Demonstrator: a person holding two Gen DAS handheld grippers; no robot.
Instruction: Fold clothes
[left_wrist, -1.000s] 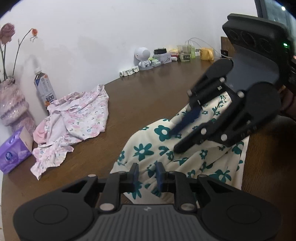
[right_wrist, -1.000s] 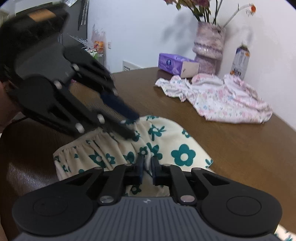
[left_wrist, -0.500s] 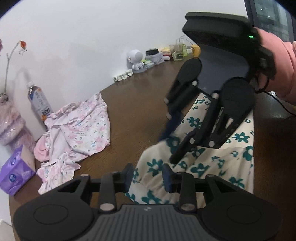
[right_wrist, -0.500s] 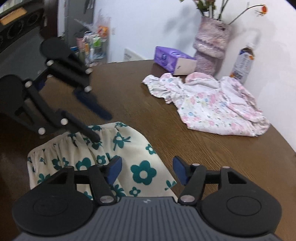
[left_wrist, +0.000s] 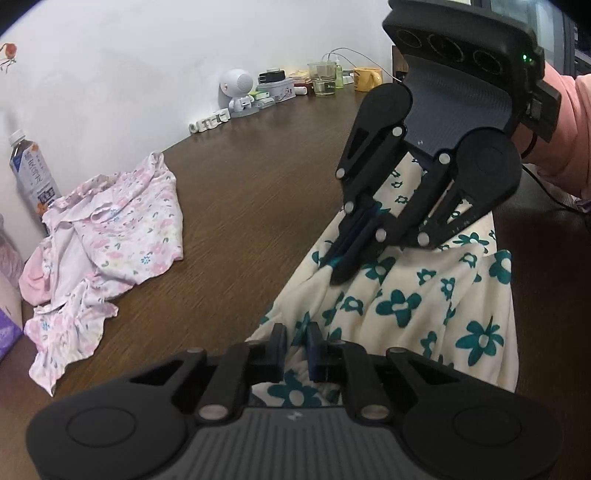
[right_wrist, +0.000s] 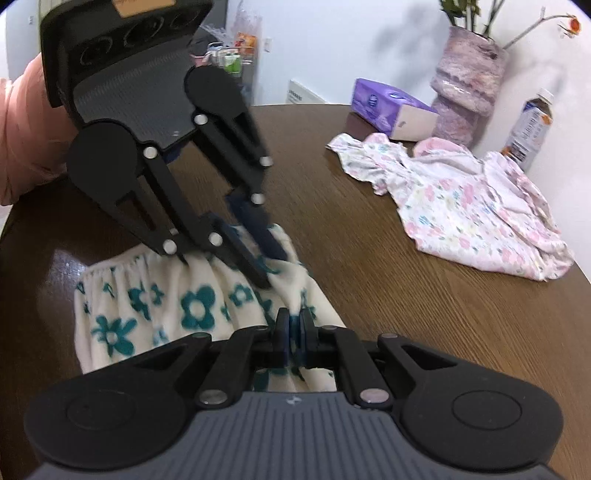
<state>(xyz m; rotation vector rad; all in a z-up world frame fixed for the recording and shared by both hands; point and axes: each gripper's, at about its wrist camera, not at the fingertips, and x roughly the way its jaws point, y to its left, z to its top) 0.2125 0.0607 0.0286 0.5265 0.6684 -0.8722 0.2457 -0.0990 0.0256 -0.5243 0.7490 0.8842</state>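
Cream fleece garment with teal flowers (left_wrist: 406, 306) spread on brown wooden table (left_wrist: 240, 192), pinched along one edge by left gripper (left_wrist: 295, 345) and right gripper (right_wrist: 294, 334), both clamped on cloth, facing each other, equally near.

Soft cream cloth garment with teal flowers (left_wrist: 406, 306) lies on the glossy, grained dark wood table (left_wrist: 240, 206) beneath matt black plastic grippers.

left tongs (left_wrist: 296, 345): black linkage arms, silver screws, dark blue pads, ribbed grey body | right tongs (right_wrist: 294, 336): same build, green LED, black cable | sleeves (left_wrist: 576, 125): pink, both arms
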